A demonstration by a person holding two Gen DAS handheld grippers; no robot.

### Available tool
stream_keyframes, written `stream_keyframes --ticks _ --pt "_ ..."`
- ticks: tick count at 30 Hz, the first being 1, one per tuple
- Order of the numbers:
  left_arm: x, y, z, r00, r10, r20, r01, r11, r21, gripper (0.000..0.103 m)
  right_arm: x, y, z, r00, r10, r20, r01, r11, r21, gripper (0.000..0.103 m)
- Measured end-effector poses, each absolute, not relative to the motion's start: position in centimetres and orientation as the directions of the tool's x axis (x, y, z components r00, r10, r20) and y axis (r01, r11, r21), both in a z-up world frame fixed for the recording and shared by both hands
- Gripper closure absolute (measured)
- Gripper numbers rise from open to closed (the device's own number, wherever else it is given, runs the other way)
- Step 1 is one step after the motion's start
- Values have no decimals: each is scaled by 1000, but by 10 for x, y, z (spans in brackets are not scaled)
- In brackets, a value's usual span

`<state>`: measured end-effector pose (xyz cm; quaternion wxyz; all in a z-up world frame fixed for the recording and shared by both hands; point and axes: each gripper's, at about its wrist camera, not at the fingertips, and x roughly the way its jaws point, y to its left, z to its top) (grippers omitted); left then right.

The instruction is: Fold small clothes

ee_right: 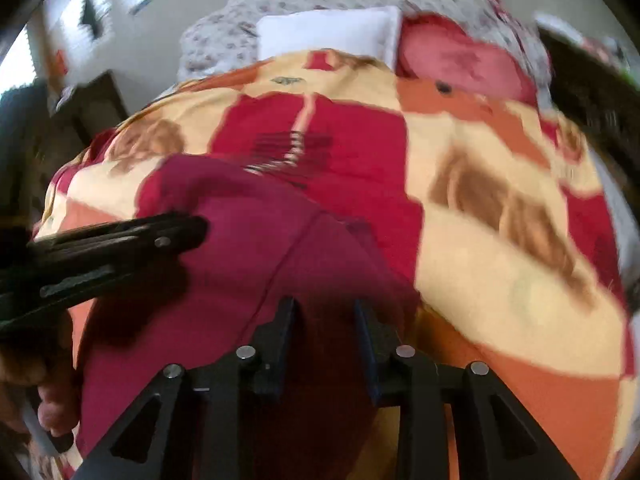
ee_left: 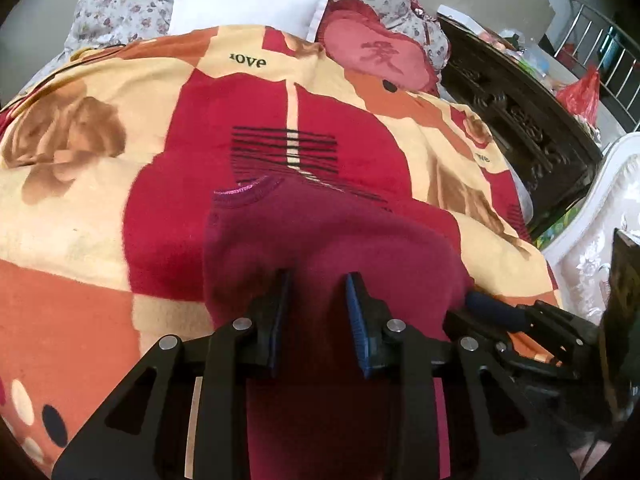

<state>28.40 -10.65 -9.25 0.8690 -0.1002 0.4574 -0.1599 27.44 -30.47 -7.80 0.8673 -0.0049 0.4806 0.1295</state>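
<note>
A small dark red knit sweater [ee_left: 320, 232] lies on the patterned blanket [ee_left: 80, 208], its pink-edged neckline pointing away. My left gripper [ee_left: 320, 280] hovers over the sweater's near part with its jaws apart and nothing between them. My right gripper [ee_right: 326, 304] is over the sweater's [ee_right: 248, 240] right side, jaws apart and empty. The right gripper shows at the right edge of the left wrist view [ee_left: 496, 312]; the left gripper shows at the left of the right wrist view [ee_right: 120, 240]. The right wrist view is blurred.
A white pillow [ee_left: 248, 4], a floral quilt [ee_left: 120, 4] and a red cushion [ee_left: 380, 52] lie at the bed's head. A dark carved cabinet [ee_left: 520, 120] stands to the right, with a white bed frame [ee_left: 592, 232] beside it.
</note>
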Motion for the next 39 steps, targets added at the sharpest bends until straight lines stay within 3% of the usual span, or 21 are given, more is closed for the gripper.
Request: stream_keyframes --ticks 6,8,9,10,11,13,20,24,26,28,31,36,38,39 --pt "266 -76 -59 493 -484 -723 212 873 -440 74 242 -333 -43 571 294 -767 -191 956 225 63" --pt "244 -58 -49 505 -511 -696 233 857 -460 46 214 -349 -28 625 331 -707 -197 943 268 58" --pt "232 -50 -49 518 -519 -680 240 851 -467 26 204 -355 -26 637 343 -691 -200 939 281 55" --pt "220 -43 -50 528 -528 -665 246 845 -475 23 189 -362 -25 646 359 -674 -201 931 304 48" --pt "211 -38 -54 526 -543 -655 256 835 -486 23 180 -367 -29 646 380 -662 -201 921 333 37" --pt "198 -32 -74 481 -577 -660 248 812 -529 23 162 -371 -40 624 427 -655 -210 899 385 27" --pt "194 -38 -124 383 -673 -633 144 720 -679 23 164 -363 -77 564 518 -644 -178 837 517 27" --pt "194 -49 -122 404 -653 -641 156 740 -655 21 185 -361 -99 531 543 -651 -136 812 567 24" --pt "192 -56 -120 413 -632 -656 177 762 -623 21 192 -361 -111 515 546 -661 -110 806 581 14" --pt "190 -61 -121 428 -615 -662 194 778 -597 20 194 -364 -121 498 593 -633 -87 761 643 11" --pt "183 -65 -122 478 -565 -673 202 816 -542 18 188 -365 -127 487 646 -587 -125 717 686 11" --pt "165 -91 -116 599 -361 -715 177 930 -322 16 172 -347 -120 518 592 -618 -231 792 565 12" --pt "165 -100 -114 611 -310 -729 171 950 -261 16 171 -343 -113 519 595 -614 -271 795 543 29" --pt "166 -100 -114 610 -301 -733 169 953 -251 16 170 -338 -107 532 570 -626 -291 817 497 29"
